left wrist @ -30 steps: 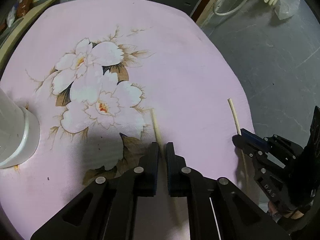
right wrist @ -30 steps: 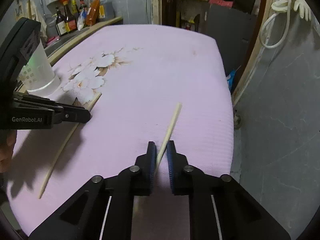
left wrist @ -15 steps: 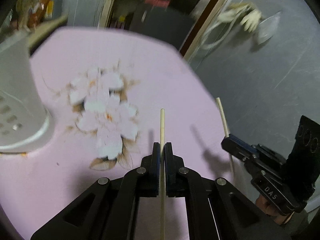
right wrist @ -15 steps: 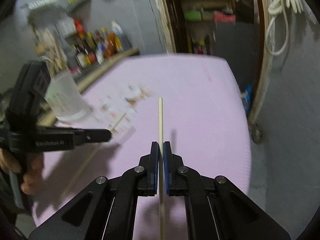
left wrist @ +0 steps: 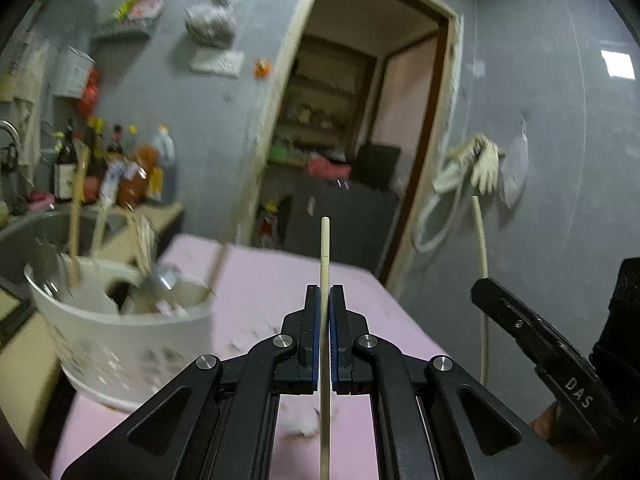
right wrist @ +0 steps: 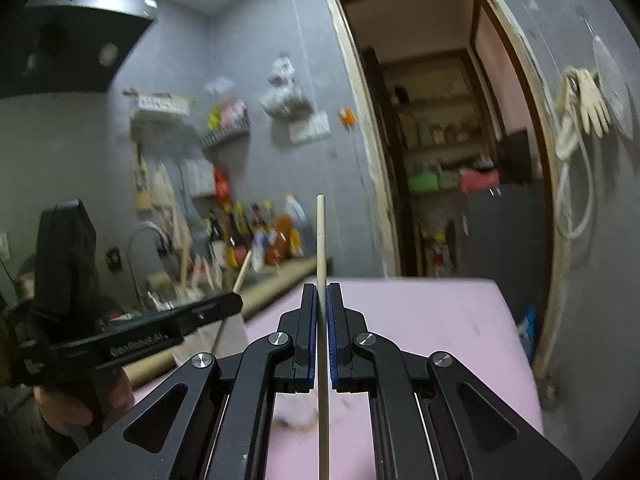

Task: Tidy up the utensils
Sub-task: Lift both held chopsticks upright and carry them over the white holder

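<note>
Chopsticks are up in the air: the left gripper [left wrist: 324,292] is clamped on one chopstick [left wrist: 325,240], and the right gripper [right wrist: 322,290] is clamped on the other chopstick [right wrist: 320,232]. Both sticks are thin and held near the middle, so they could slip or tip, or miss the white holder [left wrist: 120,344] on the pink table [left wrist: 260,280]. The left one says "GenRobot.AI" and the right one says "DAS".
</note>
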{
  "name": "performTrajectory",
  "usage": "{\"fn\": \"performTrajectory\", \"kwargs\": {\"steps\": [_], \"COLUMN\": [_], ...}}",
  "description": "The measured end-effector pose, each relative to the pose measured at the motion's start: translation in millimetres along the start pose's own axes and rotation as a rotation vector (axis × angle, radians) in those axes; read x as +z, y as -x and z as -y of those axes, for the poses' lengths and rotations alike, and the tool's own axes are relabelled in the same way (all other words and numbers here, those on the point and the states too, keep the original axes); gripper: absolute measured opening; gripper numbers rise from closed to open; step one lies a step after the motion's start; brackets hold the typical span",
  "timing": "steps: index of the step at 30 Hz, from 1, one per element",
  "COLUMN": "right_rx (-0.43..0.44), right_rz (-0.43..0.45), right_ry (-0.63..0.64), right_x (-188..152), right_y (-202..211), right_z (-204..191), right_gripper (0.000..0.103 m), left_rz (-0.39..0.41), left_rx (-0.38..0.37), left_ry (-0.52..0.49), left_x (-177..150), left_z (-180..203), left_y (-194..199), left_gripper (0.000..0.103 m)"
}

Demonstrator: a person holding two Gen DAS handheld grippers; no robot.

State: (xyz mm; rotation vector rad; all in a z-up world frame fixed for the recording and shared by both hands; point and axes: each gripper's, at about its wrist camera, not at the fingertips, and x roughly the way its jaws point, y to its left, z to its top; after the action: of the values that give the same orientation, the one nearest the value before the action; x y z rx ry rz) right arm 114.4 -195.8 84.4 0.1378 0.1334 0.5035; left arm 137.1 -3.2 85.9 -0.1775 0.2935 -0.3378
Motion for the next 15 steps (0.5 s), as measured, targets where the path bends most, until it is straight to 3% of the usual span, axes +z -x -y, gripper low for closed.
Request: {"fn": "performTrajectory", "kwargs": {"steps": [9, 15], "right_rx": [0.086, 0.161], "right_rz": [0.169, 0.227], "right_ry": [-0.029, -0.091], "right_x": [36.3, 47.9], "right_y": [-47.7, -85.2], "right_z": [-40.7, -57.6], "right_gripper": [0.003, 0.003], "left_rz": [0.187, 0.282], "left_rx": [0.108, 0.159], "left_ry": [-0.005, 0.018], "left_x": [59.9, 86.3], "left_z": [-61.5, -122.4], "left_y": [28.5, 38.2], "left_gripper": [0.002, 0.002]}}
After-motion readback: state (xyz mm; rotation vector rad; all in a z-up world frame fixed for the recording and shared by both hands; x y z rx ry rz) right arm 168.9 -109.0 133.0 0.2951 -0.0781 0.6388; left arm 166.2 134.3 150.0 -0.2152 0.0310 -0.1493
